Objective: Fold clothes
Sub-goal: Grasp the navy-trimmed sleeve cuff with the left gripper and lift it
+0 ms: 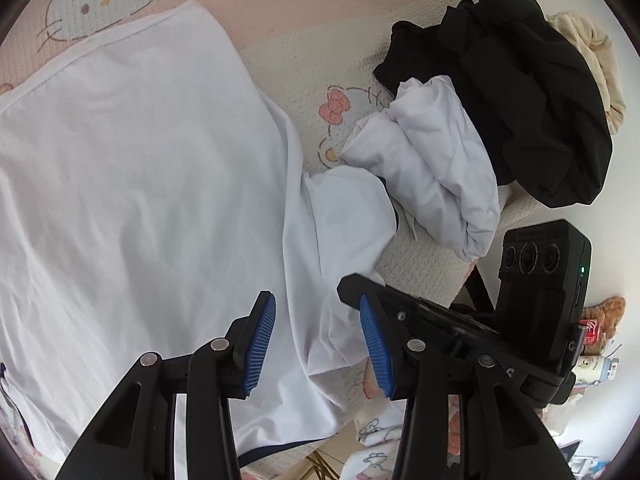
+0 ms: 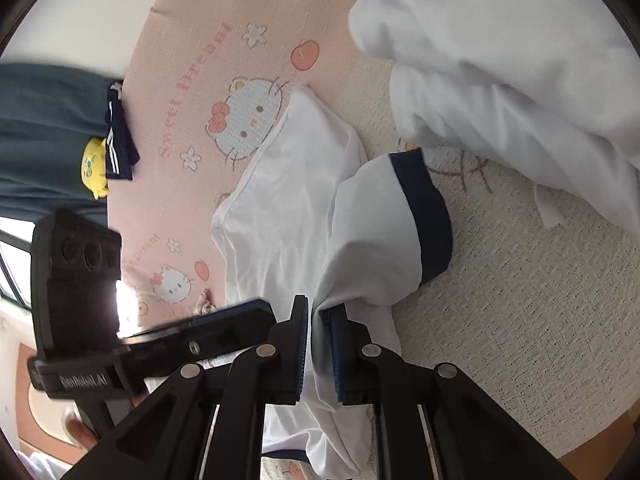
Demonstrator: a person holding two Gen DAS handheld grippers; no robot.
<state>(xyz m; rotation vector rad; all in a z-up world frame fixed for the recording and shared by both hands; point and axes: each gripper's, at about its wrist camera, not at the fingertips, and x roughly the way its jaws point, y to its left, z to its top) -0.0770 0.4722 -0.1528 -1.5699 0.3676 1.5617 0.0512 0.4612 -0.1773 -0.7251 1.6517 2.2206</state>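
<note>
Sleeve pinched, shirt spread on bed

Shirt (image 1: 132, 184) lies flat across the left of the frame on the sheet (image 1: 320, 32). Right gripper (image 2: 319, 354) is clamped on its sleeve (image 2: 384, 236) at lower centre; left gripper (image 1: 316, 340) hovers, jaws apart

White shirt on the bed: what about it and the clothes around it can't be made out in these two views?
- White shirt: its left and lower parts are cut off by the left wrist view's edge and the left gripper.
- Sleeve: the fabric clamped in the right gripper is hidden by its pads.
- Black clothes: bunched, garment type unclear.
- Beige item: mostly behind the black clothes.
</note>
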